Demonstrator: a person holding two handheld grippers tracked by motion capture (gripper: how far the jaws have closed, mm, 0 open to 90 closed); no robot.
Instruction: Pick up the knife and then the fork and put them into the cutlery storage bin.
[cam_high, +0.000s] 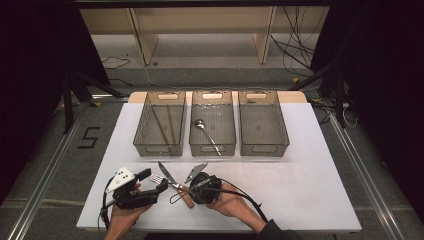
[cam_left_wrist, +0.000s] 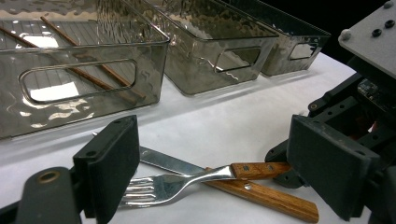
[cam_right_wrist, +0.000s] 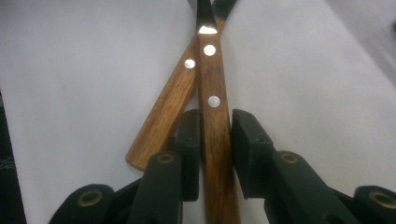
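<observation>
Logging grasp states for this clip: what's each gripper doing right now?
Left gripper: open, fingers either side of the fork, holding nothing.
Right gripper: fingers around the fork's wooden handle; a gap shows on one side, so a firm grip cannot be told.

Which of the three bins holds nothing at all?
The right bin holds nothing. The left bin holds two chopsticks, and the middle bin holds a spoon.

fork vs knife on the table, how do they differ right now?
The fork lies on top, crossing the knife, which lies flat on the table. The fork's handle sits between the right gripper's jaws; the knife's lies beside them. The fork ends in tines, the knife in a blade. Both have riveted wooden handles.
</observation>
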